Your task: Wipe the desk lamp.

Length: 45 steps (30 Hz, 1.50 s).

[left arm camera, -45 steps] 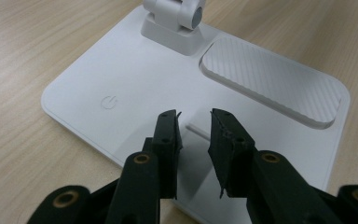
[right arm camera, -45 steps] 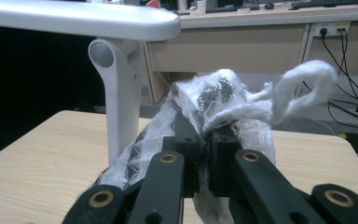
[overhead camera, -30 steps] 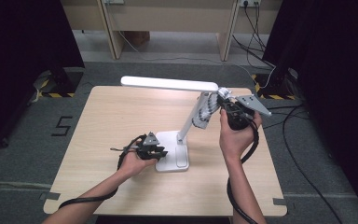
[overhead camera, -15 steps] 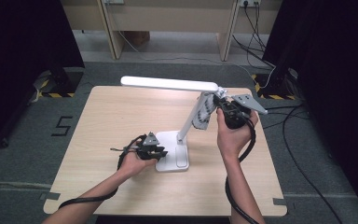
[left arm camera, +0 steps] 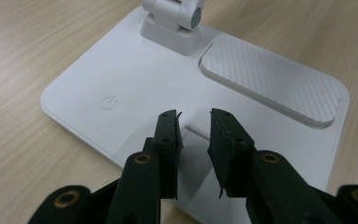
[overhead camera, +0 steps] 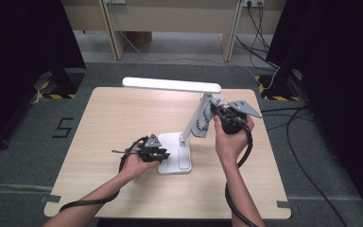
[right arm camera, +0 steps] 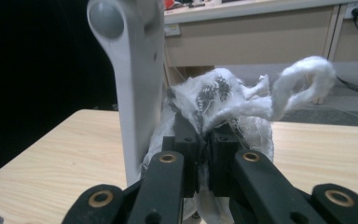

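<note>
A white desk lamp stands on the table with its flat base (overhead camera: 176, 156) (left arm camera: 135, 88), slanted arm (overhead camera: 194, 119) (right arm camera: 137, 88) and long horizontal head (overhead camera: 171, 85). My left gripper (overhead camera: 156, 153) (left arm camera: 193, 135) rests low at the base's left edge, jaws open a little over the white plate, near the power symbol (left arm camera: 108, 102). My right gripper (overhead camera: 220, 117) (right arm camera: 205, 140) is shut on a white patterned cloth (overhead camera: 203, 122) (right arm camera: 223, 98), which presses against the upper part of the lamp arm.
The wooden table (overhead camera: 113, 123) has free surface to the left and front. A ribbed pad (left arm camera: 270, 86) lies on the base's right half. Cables (overhead camera: 293, 123) trail on the grey floor to the right, and a wooden bench (overhead camera: 170, 19) stands behind.
My right gripper with the cloth has slid slightly down and left along the lamp arm. The left gripper has stayed at the base.
</note>
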Each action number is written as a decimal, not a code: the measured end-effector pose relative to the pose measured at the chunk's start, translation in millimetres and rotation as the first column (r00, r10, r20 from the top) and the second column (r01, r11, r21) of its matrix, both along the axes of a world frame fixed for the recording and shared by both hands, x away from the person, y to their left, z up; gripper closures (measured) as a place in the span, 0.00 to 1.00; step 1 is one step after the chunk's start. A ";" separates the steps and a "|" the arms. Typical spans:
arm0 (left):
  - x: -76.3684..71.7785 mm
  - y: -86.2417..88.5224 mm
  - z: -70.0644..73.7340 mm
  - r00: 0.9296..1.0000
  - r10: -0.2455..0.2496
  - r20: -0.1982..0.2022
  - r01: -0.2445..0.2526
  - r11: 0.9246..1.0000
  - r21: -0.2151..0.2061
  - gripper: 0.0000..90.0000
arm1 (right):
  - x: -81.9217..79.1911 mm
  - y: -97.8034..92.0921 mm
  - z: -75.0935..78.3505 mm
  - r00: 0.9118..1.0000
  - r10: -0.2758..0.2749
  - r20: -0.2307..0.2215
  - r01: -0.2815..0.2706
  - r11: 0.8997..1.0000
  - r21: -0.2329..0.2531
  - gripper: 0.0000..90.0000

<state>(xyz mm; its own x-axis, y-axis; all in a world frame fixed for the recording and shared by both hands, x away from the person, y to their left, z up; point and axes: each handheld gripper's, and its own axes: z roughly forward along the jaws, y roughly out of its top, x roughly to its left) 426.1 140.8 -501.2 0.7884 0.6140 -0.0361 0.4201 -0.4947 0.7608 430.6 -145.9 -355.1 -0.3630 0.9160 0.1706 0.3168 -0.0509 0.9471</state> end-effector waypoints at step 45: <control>-0.6 0.0 -0.3 1.000 0.000 0.001 0.000 1.000 -0.005 0.80 | 34.6 32.9 -98.6 0.963 0.056 -0.262 -0.056 0.998 0.008 0.95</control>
